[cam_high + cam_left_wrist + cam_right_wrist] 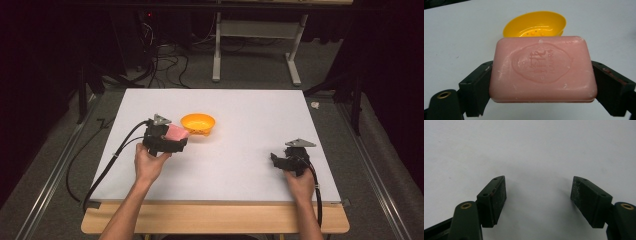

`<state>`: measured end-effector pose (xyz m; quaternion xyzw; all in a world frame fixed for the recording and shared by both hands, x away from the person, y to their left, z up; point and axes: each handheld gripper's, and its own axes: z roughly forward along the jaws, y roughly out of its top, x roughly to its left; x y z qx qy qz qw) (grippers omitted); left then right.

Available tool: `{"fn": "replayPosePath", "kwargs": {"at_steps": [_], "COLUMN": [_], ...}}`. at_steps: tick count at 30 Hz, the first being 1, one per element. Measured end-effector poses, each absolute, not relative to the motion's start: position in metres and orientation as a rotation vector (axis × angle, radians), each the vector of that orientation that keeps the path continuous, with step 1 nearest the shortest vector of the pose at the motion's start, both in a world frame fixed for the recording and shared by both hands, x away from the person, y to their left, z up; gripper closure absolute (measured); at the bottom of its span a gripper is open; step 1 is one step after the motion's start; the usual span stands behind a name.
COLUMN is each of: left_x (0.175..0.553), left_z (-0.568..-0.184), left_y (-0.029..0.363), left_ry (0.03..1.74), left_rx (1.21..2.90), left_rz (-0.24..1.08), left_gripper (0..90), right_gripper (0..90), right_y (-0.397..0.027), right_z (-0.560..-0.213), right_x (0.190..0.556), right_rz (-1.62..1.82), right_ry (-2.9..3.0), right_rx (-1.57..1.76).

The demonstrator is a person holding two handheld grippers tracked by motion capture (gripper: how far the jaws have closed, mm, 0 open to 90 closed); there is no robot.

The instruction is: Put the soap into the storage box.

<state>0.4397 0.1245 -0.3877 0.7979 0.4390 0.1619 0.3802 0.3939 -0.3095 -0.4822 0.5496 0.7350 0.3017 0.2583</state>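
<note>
A pink bar of soap with an embossed stamp is clamped by its short ends between the two black jaws of my left gripper. In the high view the left gripper holds the soap above the table, just left of a small orange soap dish. From the left gripper view the dish lies right behind the soap, with drain holes in its bottom. My right gripper rests low over the table at the right, its jaws wide apart with only white surface between them.
The white tabletop lies on a wooden table whose front edge runs along the bottom. A black cable trails from the left gripper off the table's left side. Behind the table stand a white desk frame and floor cables.
</note>
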Motion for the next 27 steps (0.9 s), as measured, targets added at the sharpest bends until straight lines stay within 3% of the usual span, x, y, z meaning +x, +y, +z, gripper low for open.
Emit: {"fn": "replayPosePath", "kwargs": {"at_steps": [27], "left_x": [0.489], "left_z": [-0.369], "left_y": [0.095], "left_ry": [1.231], "left_rx": [1.977], "left_rz": [0.354], "left_gripper": [13.3], "right_gripper": [29.3], "right_y": [-0.309], "right_z": [-0.482], "right_x": [0.394], "right_rz": [0.818], "right_ry": [1.991], "right_rx": [1.494]}}
